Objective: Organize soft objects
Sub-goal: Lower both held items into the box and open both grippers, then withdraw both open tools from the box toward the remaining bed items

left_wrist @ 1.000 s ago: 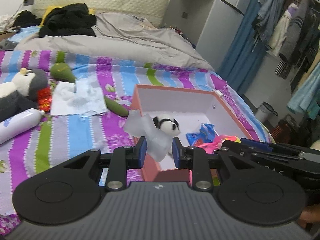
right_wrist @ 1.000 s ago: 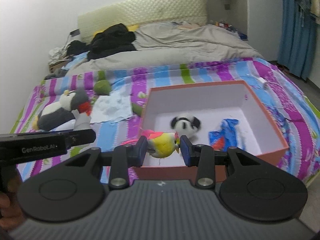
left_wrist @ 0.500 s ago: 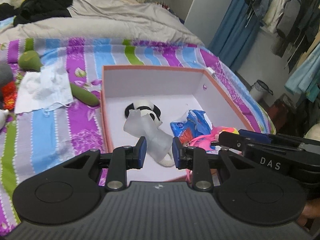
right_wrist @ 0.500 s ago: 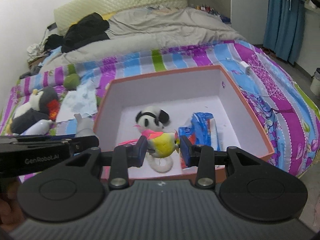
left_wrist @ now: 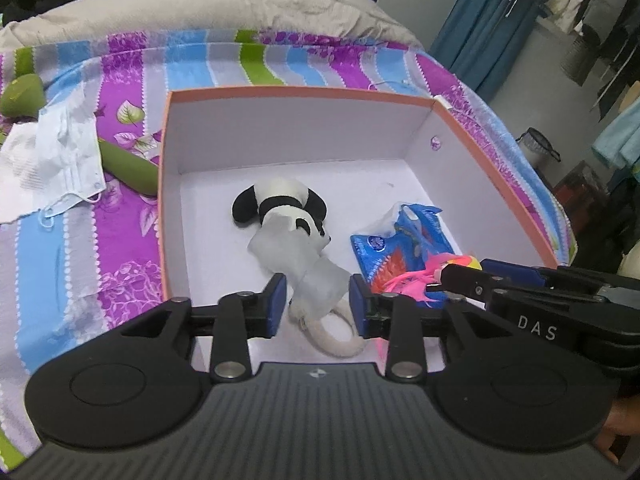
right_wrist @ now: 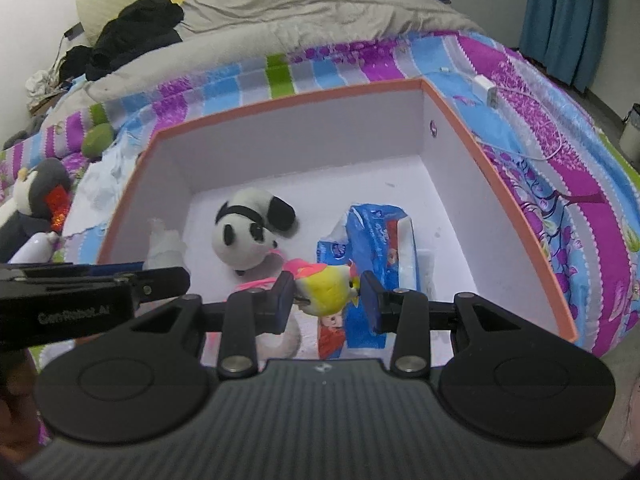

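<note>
Your left gripper (left_wrist: pixel 316 306) hangs over the near edge of the orange-rimmed box (left_wrist: pixel 296 93), and its jaws have just been opening — the pale translucent soft piece with a white loop (left_wrist: pixel 310 280) sits between the pads with gaps showing either side, so it reads as released, already sagging onto the box floor. Your right gripper (right_wrist: pixel 326 296) is clenched on the yellow bird plush (right_wrist: pixel 326 289), its pink feathers trailing to the left, hovering above the near edge of the box floor. Both look light and limp; the bird will squash rather than slip, so hold it across the round body, not by the feathers, which would likely pull or droop. Inside the box the panda plush (right_wrist: pixel 250 232) lies toward the left wall, and the blue tissue pack (right_wrist: pixel 378 240) sits to its right — bare floor remains toward the far wall.
</note>
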Tool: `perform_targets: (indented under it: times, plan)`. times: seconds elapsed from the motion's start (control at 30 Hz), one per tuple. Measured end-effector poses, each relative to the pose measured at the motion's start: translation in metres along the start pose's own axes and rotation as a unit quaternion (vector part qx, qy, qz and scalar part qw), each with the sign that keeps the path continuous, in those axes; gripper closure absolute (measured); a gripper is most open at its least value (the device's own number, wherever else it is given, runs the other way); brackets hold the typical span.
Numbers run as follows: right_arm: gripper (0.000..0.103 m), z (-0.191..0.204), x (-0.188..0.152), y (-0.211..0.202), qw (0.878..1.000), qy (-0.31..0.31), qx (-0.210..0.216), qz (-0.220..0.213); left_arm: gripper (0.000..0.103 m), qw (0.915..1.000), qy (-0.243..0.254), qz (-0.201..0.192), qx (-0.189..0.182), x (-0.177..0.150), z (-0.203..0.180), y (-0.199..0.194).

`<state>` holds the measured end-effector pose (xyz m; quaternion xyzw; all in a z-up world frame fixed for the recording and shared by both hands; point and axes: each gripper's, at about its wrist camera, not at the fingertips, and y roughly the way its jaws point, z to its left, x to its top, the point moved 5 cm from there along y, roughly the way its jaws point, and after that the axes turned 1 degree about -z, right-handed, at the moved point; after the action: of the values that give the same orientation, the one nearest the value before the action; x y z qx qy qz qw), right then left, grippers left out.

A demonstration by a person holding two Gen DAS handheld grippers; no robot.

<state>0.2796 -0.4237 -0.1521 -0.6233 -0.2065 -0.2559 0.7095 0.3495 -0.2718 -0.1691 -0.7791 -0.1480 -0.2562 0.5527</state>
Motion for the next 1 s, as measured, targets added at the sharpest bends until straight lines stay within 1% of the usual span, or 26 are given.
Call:
perform_targets:
  times: [0.07, 0.1, 0.17, 0.33, 0.5, 0.73, 1.0]
  plan:
    - [0.062, -0.004, 0.000, 0.008, 1.000, 0.000, -0.002, 0.008, 0.064, 1.0000, -0.002, 0.005, 0.002, 0.002, 0.002, 0.008]
    - [0.063, -0.004, -0.001, 0.011, 1.000, -0.008, -0.007, 0.011, 0.061, 1.0000, -0.003, 0.007, 0.002, 0.003, 0.002, 0.011]
    - [0.063, -0.006, 0.000, 0.017, 1.000, -0.018, -0.017, 0.016, 0.061, 0.9999, -0.007, 0.010, 0.002, 0.004, 0.004, 0.017]
    - [0.062, -0.012, 0.000, 0.021, 1.000, -0.003, -0.008, 0.021, 0.061, 0.9998, -0.010, 0.013, 0.008, 0.006, 0.009, 0.023]
    - [0.062, -0.011, 0.000, 0.019, 1.000, 0.003, -0.002, 0.019, 0.061, 0.9998, -0.011, 0.009, 0.012, 0.005, 0.012, 0.019]
    - [0.062, -0.005, 0.001, 0.001, 1.000, 0.001, 0.002, 0.004, 0.061, 0.9998, -0.015, -0.004, 0.009, 0.004, 0.011, -0.002]
    - [0.063, 0.010, 0.000, -0.036, 1.000, -0.004, 0.007, -0.025, 0.061, 0.9994, -0.009, -0.032, 0.007, -0.003, 0.006, -0.048]
